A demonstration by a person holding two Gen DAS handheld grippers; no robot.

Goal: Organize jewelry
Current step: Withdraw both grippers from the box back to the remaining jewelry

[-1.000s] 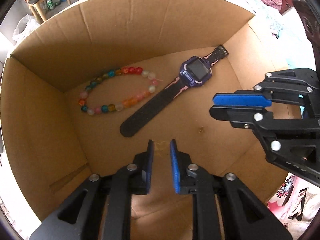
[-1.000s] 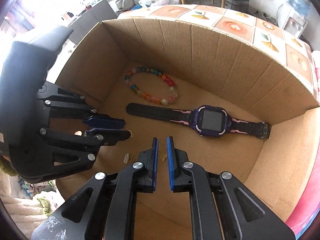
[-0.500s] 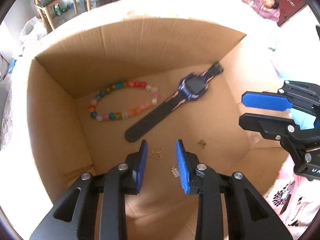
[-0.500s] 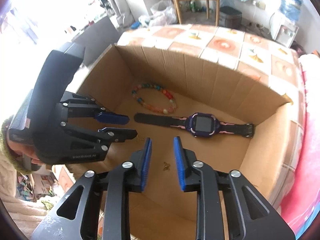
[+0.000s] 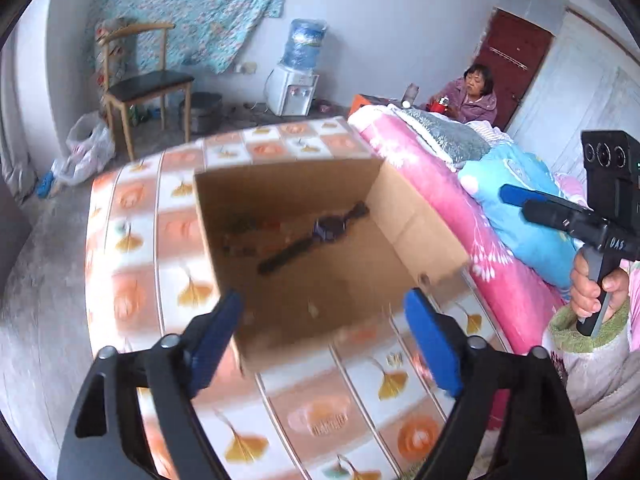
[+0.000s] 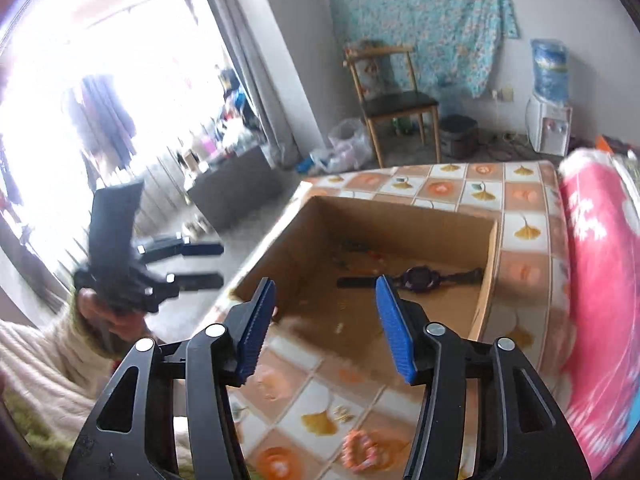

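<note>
Brown cardboard box (image 5: 416, 216), purple-faced watch (image 5: 330, 229), orange ginkgo-patterned tablecloth (image 5: 132, 236).

pale walls, a floral cloth (image 5: 208, 8) hung behind a wooden chair (image 5: 144, 84), a water dispenser (image 5: 296, 76), bright window (image 6: 100, 92) glare.

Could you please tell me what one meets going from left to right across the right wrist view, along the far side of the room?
Bright window → wooden chair → dark bin on the floor → water dispenser.
</note>
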